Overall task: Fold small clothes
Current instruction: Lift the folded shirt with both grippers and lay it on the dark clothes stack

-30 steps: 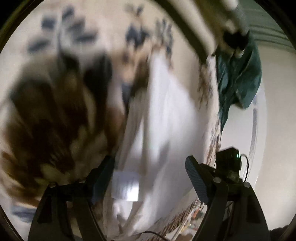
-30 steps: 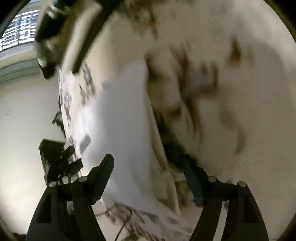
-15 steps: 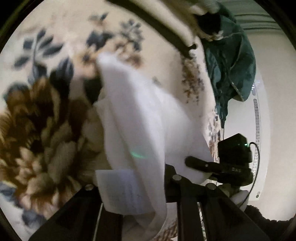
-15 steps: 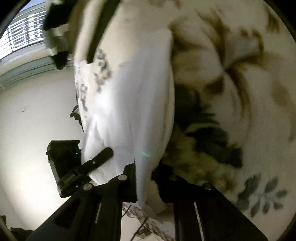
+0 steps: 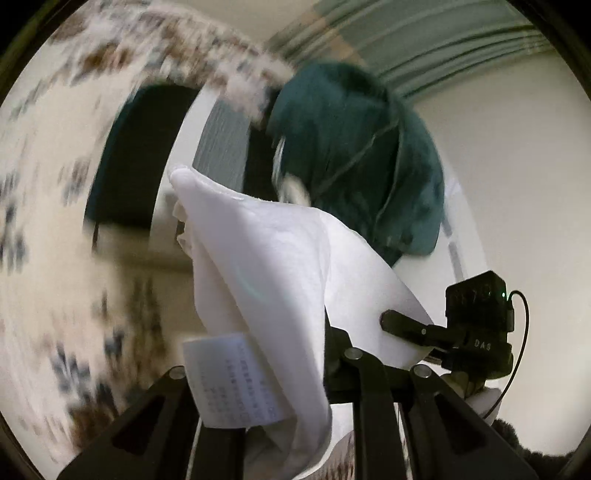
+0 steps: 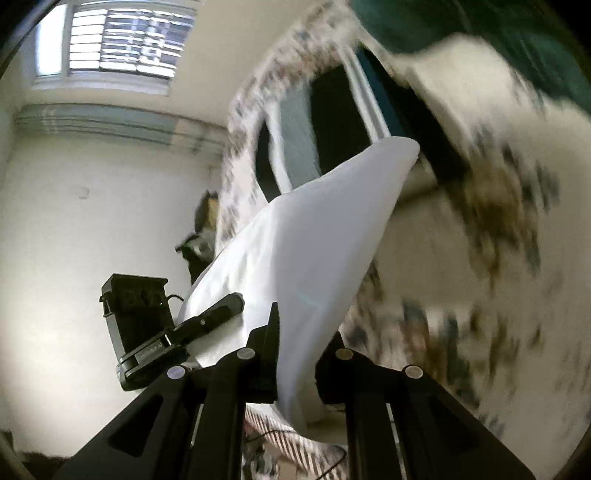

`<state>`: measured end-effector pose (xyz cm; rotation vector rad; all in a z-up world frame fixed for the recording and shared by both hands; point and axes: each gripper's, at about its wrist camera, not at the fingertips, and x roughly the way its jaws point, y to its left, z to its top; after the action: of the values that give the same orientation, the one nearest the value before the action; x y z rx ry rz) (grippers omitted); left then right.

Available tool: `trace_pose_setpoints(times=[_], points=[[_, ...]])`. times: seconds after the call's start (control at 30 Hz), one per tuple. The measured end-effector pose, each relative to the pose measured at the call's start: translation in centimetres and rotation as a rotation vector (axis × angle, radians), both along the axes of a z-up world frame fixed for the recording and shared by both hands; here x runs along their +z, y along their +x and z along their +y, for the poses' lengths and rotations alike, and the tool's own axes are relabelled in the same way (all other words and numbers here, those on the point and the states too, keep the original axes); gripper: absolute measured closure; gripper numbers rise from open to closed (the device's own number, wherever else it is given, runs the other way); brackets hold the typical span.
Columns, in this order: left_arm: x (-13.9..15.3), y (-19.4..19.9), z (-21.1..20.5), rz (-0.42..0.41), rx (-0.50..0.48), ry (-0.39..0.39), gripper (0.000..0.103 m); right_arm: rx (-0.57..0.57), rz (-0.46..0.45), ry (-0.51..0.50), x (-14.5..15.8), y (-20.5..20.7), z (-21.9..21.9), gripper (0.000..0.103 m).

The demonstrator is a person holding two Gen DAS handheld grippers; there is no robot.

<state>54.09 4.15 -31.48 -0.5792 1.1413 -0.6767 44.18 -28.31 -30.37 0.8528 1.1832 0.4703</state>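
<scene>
A small white garment [image 5: 269, 266] hangs in the air, held at two edges. My left gripper [image 5: 295, 373] is shut on one edge; a white care label [image 5: 229, 380] hangs by the left finger. My right gripper [image 6: 295, 354] is shut on the other edge of the white garment [image 6: 314, 240], which stretches up and away from the jaws. The opposite gripper's black fingertip shows against the cloth in each view [image 5: 406, 325] [image 6: 218, 314]. The floral-patterned surface [image 5: 55, 240] lies below, blurred by motion.
A dark teal garment [image 5: 362, 155] lies at the far edge of the floral surface; it also shows in the right wrist view [image 6: 461, 26]. A dark panel with a white frame [image 5: 147, 155] stands behind. A white wall and a window with blinds [image 6: 125, 40] lie beyond.
Both grippers closed on the white garment's edges and lifted it off the floral surface. The cameras have tilted up, so the wall and teal garment fill more of the view.
</scene>
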Motion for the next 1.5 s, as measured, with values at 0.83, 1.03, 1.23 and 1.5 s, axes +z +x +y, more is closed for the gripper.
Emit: trace_pose_setpoints(times=[0.83, 1.03, 1.23, 1.5], points=[[-7.0, 15.7, 0.7, -0.024, 0.150, 0.576, 0.001, -0.022, -0.008, -0.719, -2.6, 23.4, 5.0, 0.009], [-7.0, 13.5, -1.5, -0.065, 0.158, 0.762, 0.001, -0.042, 0.029, -1.001, -1.8, 19.2, 6.6, 0.003], [-3.8, 10.1, -1.8, -0.107, 0.183, 0.796, 0.001, -0.092, 0.017, -1.017, 0.5, 15.9, 6.8, 0.002], [4.5, 1.3, -1.5, -0.180, 0.229, 0.760, 0.001, -0.154, -0.122, -1.081, 10.8, 6.9, 8.6, 0.002]])
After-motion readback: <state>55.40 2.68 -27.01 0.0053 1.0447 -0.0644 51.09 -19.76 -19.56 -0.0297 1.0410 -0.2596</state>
